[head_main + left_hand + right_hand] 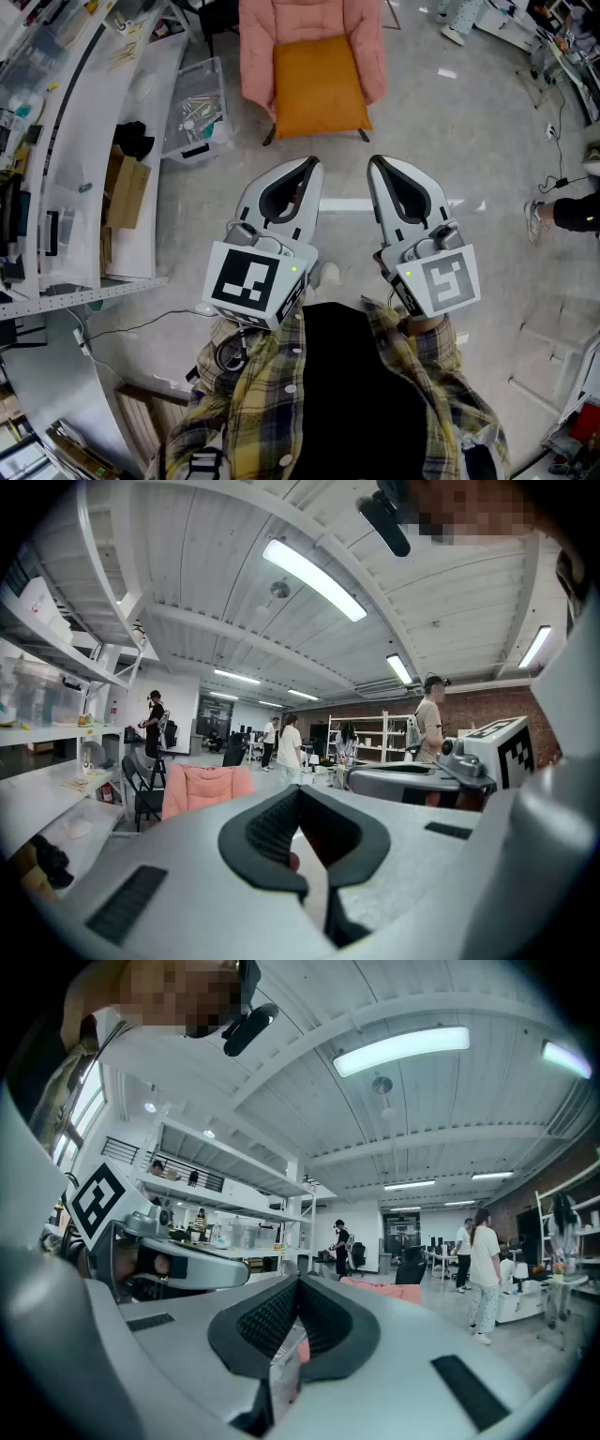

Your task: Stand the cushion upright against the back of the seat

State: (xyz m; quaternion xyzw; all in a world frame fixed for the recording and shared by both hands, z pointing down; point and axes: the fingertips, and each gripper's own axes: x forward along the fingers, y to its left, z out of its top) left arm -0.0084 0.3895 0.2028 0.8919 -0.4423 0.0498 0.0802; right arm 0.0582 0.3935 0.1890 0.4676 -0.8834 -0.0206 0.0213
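In the head view an orange cushion (319, 86) lies flat on the seat of a pink armchair (361, 37) at the top centre. Side by side below it, well short of the chair, are my left gripper (309, 162) and right gripper (373, 160). Both are shut with nothing between their jaws. In the left gripper view the left gripper (300, 789) points level, with the armchair (202, 787) far off at the left. In the right gripper view the right gripper (298, 1281) has the armchair (398, 1291) just past its tip.
White shelving (84, 141) runs along the left, with a clear plastic bin (194, 117) and cardboard boxes (127, 192) beside it. A cable (141, 323) trails on the floor. A person's shoe (535, 220) is at the right. Several people (286, 747) stand far back in the room.
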